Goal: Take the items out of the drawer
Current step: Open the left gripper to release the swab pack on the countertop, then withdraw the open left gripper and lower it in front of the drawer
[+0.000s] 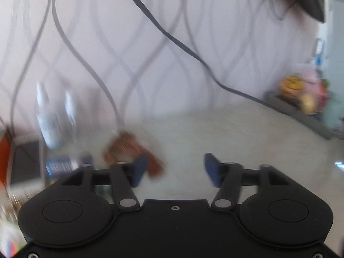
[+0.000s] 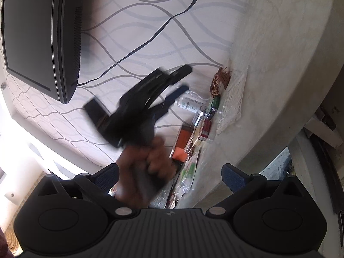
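The left tongs (image 1: 174,169) stand wide apart, and nothing sits between the blue pads (image 1: 138,169). They point down at a pale counter (image 1: 236,133). Just past the left pad lies a brown coil (image 1: 129,148) of thin wire, flat on the counter and free of the tongs. Further off to the left stands a white bottle (image 1: 48,120), upright by the wall. A small blue pack (image 1: 59,166) lies close to the tongs on that same side. Far off to the right sits a dark tray (image 1: 301,109) with bright, blurry things on it. A dark cable (image 1: 172,36) hangs across the wavy wallpaper ahead. The right tongs (image 2: 171,177) are wide open too, and they grip nothing. This view is turned sideways. In front of them a hand (image 2: 144,167) holds the left tongs, which look black and smeared. Past that hand, things lie in a row along the counter: the coil (image 2: 219,81), a clear bottle (image 2: 191,104) on its side, a green thing (image 2: 215,103), a red pack (image 2: 205,130) and an orange box (image 2: 182,144). A black screen (image 2: 40,36) hangs on the wall to the left of the right tongs. The drawer I cannot make out for sure.
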Demonstrator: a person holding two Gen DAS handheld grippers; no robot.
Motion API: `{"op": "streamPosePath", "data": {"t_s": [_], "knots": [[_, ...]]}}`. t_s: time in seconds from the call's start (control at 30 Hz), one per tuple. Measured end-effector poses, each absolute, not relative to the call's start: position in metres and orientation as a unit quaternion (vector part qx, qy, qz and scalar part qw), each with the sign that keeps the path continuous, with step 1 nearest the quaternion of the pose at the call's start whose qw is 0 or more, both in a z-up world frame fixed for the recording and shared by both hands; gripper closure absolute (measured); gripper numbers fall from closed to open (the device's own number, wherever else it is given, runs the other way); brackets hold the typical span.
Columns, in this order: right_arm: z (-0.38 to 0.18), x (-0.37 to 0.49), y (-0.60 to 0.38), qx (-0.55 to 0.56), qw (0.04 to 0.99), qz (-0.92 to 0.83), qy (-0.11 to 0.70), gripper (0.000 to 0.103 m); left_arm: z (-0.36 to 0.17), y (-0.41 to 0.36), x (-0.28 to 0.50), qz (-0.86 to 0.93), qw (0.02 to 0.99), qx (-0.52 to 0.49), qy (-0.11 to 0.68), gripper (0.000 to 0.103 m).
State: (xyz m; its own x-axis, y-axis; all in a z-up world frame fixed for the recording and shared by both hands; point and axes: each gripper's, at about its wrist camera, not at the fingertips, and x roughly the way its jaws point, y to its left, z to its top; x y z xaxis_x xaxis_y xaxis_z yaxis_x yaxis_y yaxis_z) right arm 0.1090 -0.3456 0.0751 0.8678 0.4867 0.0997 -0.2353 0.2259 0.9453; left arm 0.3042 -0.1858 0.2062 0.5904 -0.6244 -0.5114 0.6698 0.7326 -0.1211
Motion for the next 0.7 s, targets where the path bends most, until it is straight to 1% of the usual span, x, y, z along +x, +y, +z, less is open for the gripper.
{"op": "streamPosePath", "data": {"t_s": [0.1,0.23,0.27,0.3,0.4,0.57,0.7], "knots": [[0.075,0.108,-0.347,0.580,0.776,0.224,0.104,0.000,0.191,-0.184,0.285,-0.408,0.856,0.042,0.316,0.033],[0.075,0.107,-0.348,0.584,0.778,0.213,0.098,0.000,0.165,-0.193,0.285,-0.439,0.817,0.030,0.373,0.032],[0.075,0.106,-0.349,0.584,0.778,0.210,0.097,0.000,0.163,-0.192,0.287,-0.441,0.817,0.021,0.371,0.026],[0.075,0.106,-0.349,0.585,0.778,0.207,0.095,0.000,0.162,-0.191,0.289,-0.443,0.816,0.014,0.370,0.026],[0.075,0.105,-0.350,0.588,0.779,0.198,0.091,0.000,0.165,-0.190,0.301,-0.431,0.824,0.010,0.368,0.025],[0.075,0.103,-0.352,0.592,0.780,0.184,0.083,0.000,0.168,-0.199,0.321,-0.345,0.877,0.083,0.323,0.025],[0.075,0.102,-0.353,0.596,0.781,0.172,0.077,0.000,0.170,-0.199,0.339,-0.340,0.880,0.058,0.327,0.021]]}}
